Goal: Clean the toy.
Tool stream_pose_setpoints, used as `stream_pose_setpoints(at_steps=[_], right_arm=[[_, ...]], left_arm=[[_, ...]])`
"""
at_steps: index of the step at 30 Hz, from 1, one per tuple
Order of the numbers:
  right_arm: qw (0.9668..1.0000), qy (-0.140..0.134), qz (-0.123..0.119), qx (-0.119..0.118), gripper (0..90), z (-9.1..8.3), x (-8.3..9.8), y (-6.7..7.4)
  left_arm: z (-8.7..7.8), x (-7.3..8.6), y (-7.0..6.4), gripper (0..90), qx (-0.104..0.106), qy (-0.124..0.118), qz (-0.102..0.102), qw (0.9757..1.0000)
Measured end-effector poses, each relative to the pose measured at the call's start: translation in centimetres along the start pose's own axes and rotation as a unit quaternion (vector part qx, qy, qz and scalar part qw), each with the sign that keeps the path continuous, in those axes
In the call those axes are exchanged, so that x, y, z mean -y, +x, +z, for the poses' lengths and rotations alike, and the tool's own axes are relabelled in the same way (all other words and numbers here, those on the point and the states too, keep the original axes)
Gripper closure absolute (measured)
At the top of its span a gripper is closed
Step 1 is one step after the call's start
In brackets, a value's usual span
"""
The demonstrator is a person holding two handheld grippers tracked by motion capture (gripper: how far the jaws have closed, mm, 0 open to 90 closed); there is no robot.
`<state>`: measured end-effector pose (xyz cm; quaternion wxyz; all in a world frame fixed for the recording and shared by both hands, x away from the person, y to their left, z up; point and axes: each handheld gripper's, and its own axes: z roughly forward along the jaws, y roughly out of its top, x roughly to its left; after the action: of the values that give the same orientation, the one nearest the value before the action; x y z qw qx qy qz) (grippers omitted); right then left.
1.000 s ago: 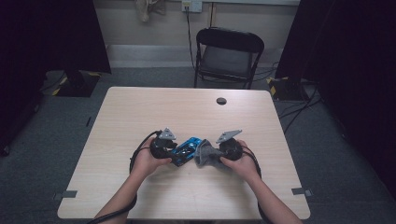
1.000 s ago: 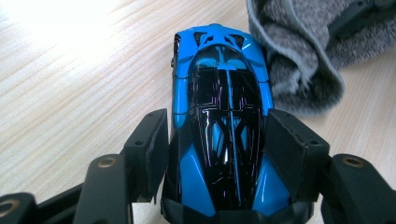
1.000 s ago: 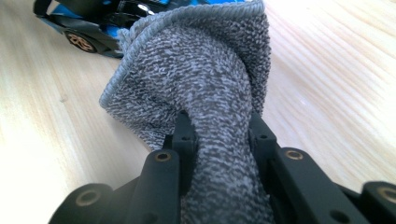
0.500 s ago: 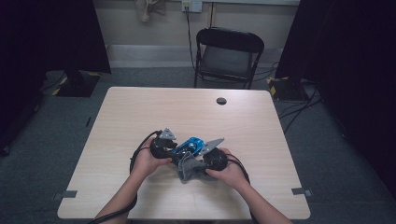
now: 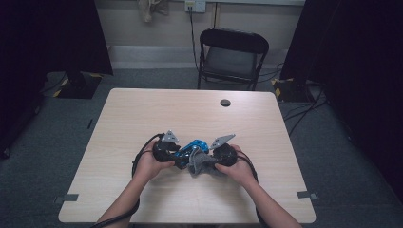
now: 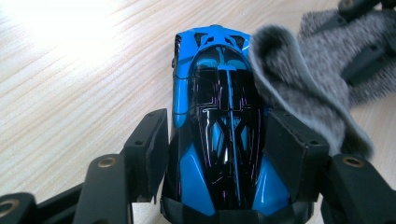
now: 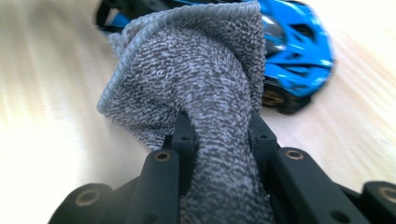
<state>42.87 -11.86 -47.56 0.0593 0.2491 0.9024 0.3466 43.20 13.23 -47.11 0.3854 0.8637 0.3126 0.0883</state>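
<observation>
The blue toy car [image 6: 219, 135] lies on the table [image 5: 142, 114] near the person's edge, its long axis running straight out from the left hand-held gripper [image 6: 217, 149], whose half-spread jaws clamp the car's flanks. The grey cloth [image 7: 205, 88] meets the car from the right, draped against its side. The right hand-held gripper [image 7: 219, 135] is nearer to that flank; its jaws pinch the bunched cloth tight, ready, I judge, to wipe along the body.

I see a dim room around a lit tabletop [image 5: 142, 118]; glare whitens the left gripper view; the right's background is blurred, perhaps by motion.
</observation>
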Motion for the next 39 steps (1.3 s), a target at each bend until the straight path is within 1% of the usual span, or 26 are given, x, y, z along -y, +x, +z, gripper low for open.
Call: stream_pose_setpoints(at_steps=[3,5,10,11,13,16,19,20,23,25,27,28,29,30,32,33,36,39], right_arm=[[0.9999,0.003,0.007,0.007,71.2,-0.2,0.2,-0.7],[0.9999,0.006,0.004,0.016,71.1,-0.4,0.2,-1.0],[0.9992,0.008,0.020,0.032,71.1,-0.8,0.6,-2.2],[0.9989,0.008,0.022,0.040,71.1,-0.9,0.7,-2.4],[0.9986,0.008,0.026,0.045,71.1,-1.1,0.9,-2.7],[0.9976,0.011,0.032,0.060,71.1,-1.3,1.2,-3.0],[0.9969,0.015,0.031,0.071,71.1,-1.3,1.3,-3.1],[0.9967,0.015,0.034,0.072,71.0,-1.3,1.4,-3.1],[0.9966,0.016,0.033,0.074,71.1,-1.3,1.3,-3.1],[0.9966,0.018,0.031,0.075,71.1,-1.3,1.3,-3.0],[0.9966,0.018,0.031,0.075,71.0,-1.3,1.3,-3.0],[0.9966,0.018,0.031,0.074,71.0,-1.3,1.3,-3.0],[0.9967,0.017,0.031,0.074,71.0,-1.3,1.3,-3.0],[0.9967,0.017,0.031,0.074,71.0,-1.3,1.4,-3.0],[0.9967,0.017,0.030,0.073,70.9,-1.4,1.4,-3.0],[0.9967,0.017,0.029,0.073,70.9,-1.4,1.4,-3.0],[0.9970,0.015,0.030,0.070,70.8,-1.4,1.5,-3.0],[0.9970,0.014,0.031,0.070,70.7,-1.4,1.5,-3.0]], left_arm=[[0.0,0.0,0.0,40.6,-0.002,0.000,0.001,1.0000],[0.0,-0.1,0.0,40.5,-0.003,0.004,0.004,1.0000],[0.0,0.0,-0.1,40.5,-0.003,0.003,0.003,1.0000],[0.0,-0.1,-0.1,40.5,-0.003,0.004,0.003,1.0000],[0.0,-0.1,-0.1,40.6,-0.004,0.004,0.003,1.0000],[0.0,-0.1,-0.1,40.5,-0.004,0.004,0.003,1.0000],[0.0,0.0,-0.1,40.4,-0.005,0.000,0.000,1.0000],[0.0,0.0,-0.1,40.4,-0.005,0.000,0.001,1.0000],[-0.1,0.1,0.0,40.3,-0.003,-0.002,0.001,1.0000],[-0.1,0.1,0.0,39.7,-0.005,0.003,-0.003,1.0000],[0.0,0.1,0.1,38.9,-0.004,0.004,-0.016,0.9999],[-0.1,0.2,0.1,37.9,-0.004,0.006,-0.019,0.9998],[-0.1,0.2,0.1,37.3,-0.004,0.003,-0.019,0.9998],[-0.2,0.3,0.2,37.1,0.000,0.003,-0.016,0.9999],[-0.5,0.5,0.3,33.0,0.002,0.002,-0.021,0.9998],[-0.7,0.5,0.3,29.8,0.000,0.001,-0.022,0.9997],[-1.5,0.7,0.4,24.9,0.000,-0.003,-0.023,0.9997],[-2.0,0.9,0.2,20.1,0.007,-0.004,-0.015,0.9999]])
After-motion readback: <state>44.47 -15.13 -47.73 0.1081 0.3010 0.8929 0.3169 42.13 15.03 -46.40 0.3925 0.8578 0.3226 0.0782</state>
